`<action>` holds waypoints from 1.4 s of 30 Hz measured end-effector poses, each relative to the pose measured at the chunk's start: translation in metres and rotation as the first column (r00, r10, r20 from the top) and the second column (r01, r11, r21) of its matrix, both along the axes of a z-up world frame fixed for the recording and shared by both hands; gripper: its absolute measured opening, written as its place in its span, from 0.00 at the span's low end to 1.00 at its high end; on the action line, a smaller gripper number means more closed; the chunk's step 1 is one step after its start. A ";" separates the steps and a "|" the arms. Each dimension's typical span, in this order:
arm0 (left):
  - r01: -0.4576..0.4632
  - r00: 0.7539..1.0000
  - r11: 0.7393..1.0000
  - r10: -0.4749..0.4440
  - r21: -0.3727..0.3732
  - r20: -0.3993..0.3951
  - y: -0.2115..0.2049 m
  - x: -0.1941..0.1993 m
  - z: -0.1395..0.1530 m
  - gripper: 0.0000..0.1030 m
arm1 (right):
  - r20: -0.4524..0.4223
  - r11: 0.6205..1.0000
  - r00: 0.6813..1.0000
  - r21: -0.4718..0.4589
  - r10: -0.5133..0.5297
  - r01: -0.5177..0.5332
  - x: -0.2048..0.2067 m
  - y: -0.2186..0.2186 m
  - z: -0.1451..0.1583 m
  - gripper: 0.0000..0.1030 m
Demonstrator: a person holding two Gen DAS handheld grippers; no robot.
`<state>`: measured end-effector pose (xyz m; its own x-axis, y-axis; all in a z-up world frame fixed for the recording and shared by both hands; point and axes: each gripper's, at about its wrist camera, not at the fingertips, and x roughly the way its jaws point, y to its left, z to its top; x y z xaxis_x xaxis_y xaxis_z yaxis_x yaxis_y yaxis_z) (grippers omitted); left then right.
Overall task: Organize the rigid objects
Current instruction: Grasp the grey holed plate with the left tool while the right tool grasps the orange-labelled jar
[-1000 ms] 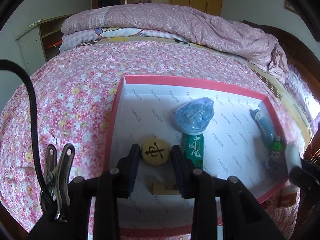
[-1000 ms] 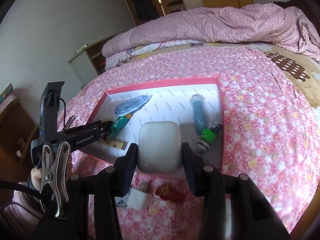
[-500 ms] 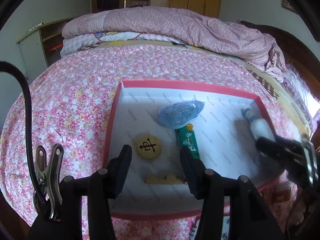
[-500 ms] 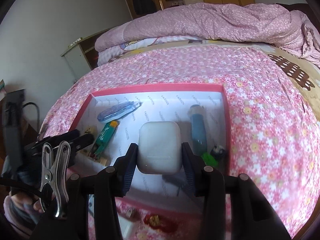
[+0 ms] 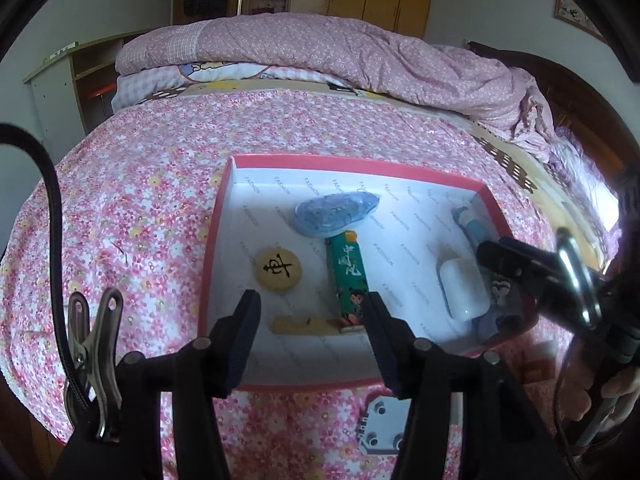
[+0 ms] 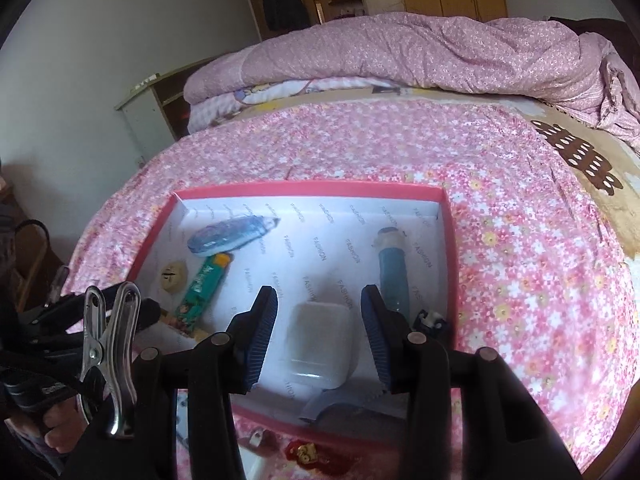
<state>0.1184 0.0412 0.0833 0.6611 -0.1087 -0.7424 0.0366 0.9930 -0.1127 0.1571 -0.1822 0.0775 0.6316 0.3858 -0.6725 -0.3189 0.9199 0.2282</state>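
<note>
A red-rimmed box [image 5: 360, 166] [image 6: 308, 188] on the bed holds a round chess piece [image 5: 277, 269], a green lighter [image 5: 347, 270], a blue tape dispenser [image 5: 336, 214], a small wooden block [image 5: 304, 325] and a blue tube [image 6: 394, 268]. My left gripper [image 5: 310, 312] hangs over the box's near edge. Its jaws are opening, with nothing gripped between them. A white earbud case [image 6: 320, 338] [image 5: 462, 288] lies on the box floor. My right gripper [image 6: 318, 312] straddles it, open, with a small gap at each pad.
A grey plug [image 5: 380, 426] and a red trinket [image 6: 306, 452] lie on the flowered bedspread in front of the box. A small toy figure [image 5: 500, 290] sits in the box's right corner. A folded quilt [image 5: 360, 52] lies across the far end of the bed. A shelf unit [image 5: 68, 92] stands left.
The left gripper let go of the chess piece, opened and drew back and up. The right gripper brought the white case over the box; the case now rests on the floor, free of the pads.
</note>
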 end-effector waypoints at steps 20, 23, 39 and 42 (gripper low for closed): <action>0.108 0.994 0.992 -0.107 0.071 -0.016 -0.030 -0.051 -0.012 0.57 | -0.004 0.999 1.000 -0.010 -0.031 0.031 -0.080 -0.043 -0.001 0.44; 0.121 0.992 0.991 -0.120 0.062 -0.026 -0.033 -0.058 -0.017 0.57 | -0.011 0.997 0.998 -0.051 -0.059 0.059 -0.089 -0.050 -0.011 0.44; 0.220 0.971 0.970 -0.209 0.099 -0.115 -0.070 -0.066 -0.052 0.65 | 0.023 0.981 0.989 -0.132 -0.143 0.145 -0.102 -0.071 -0.042 0.49; 0.228 0.971 0.967 -0.217 0.116 -0.103 -0.074 -0.068 -0.055 0.67 | -0.012 0.985 0.990 -0.101 -0.143 0.141 -0.101 -0.074 -0.049 0.49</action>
